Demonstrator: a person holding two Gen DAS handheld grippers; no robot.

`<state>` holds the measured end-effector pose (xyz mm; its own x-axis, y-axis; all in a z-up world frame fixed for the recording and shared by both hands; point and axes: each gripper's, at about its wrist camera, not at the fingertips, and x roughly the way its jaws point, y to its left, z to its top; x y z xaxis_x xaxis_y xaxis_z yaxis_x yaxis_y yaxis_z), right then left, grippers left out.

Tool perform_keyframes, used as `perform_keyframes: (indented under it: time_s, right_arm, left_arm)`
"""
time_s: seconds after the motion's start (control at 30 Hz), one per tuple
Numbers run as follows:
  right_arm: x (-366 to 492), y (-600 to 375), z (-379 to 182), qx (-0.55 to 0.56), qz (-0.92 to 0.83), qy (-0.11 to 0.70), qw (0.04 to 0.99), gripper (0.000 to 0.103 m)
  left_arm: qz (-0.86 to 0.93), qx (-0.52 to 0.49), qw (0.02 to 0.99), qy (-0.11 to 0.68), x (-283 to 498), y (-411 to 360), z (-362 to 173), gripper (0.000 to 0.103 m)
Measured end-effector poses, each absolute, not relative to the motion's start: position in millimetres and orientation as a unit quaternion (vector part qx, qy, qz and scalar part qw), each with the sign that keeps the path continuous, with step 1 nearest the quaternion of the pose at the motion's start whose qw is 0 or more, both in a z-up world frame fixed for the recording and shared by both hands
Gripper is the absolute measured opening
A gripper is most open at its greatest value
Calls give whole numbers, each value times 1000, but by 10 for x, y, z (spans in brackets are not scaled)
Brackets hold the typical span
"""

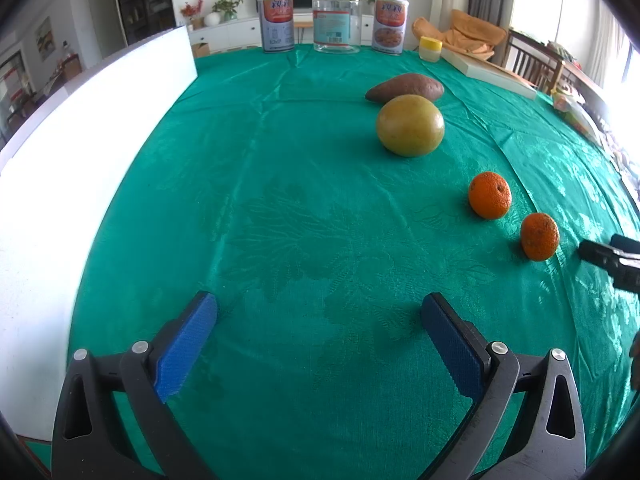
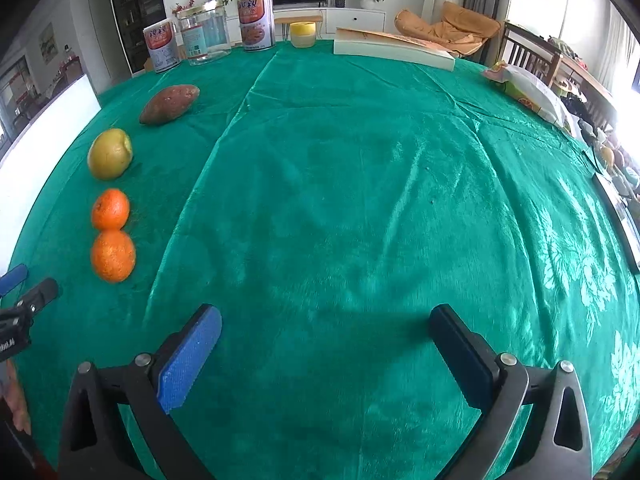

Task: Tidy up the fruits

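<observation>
Left wrist view is showing the left gripper (image 1: 320, 320) hanging over bare green cloth with its jaws spread wide and nothing between them. Taking the yellow-green fruit (image 1: 410, 125) as the landmark: the sweet potato (image 1: 404, 87) is lying just behind it, nearly touching, and two oranges are sitting nearer the camera and to its right, the first orange (image 1: 490, 195) close by and the second orange (image 1: 539, 236) just beyond that one, a small gap showing between them in this view. The four are forming a loose line running away across the table (image 1: 280, 184). Left of the fruit a broad stretch of cloth is lying open as far as a white board (image 1: 96, 128) standing along the table's left edge. Far behind the fruit, along the back edge, two labelled tins (image 1: 276, 24) are flanking a clear jar (image 1: 336, 21) whose contents I cannot tell, with a small yellow-lidded tub (image 1: 430, 49) and a flat white box (image 1: 490, 70) to their right.

Right wrist view is showing the right gripper (image 2: 326, 328), jaws also spread wide and holding nothing, over open cloth well to the right of the fruit; the tip of the left gripper is poking in at the left border, near the second orange.
</observation>
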<state>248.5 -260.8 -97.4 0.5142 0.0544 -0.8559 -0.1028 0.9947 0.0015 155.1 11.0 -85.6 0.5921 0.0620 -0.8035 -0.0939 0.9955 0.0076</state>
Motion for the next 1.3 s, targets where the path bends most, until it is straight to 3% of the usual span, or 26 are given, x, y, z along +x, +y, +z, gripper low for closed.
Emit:
perform_keyframes:
  time_s: [0.2, 1.3]
  right_arm:
    - [2866, -2741, -999, -13, 27, 458, 888, 103]
    - [2864, -2726, -977, -15, 28, 458, 888, 103]
  left_arm:
    - [44, -18, 892, 450, 1551, 112, -854, 102]
    - [43, -19, 892, 450, 1554, 115, -854, 102]
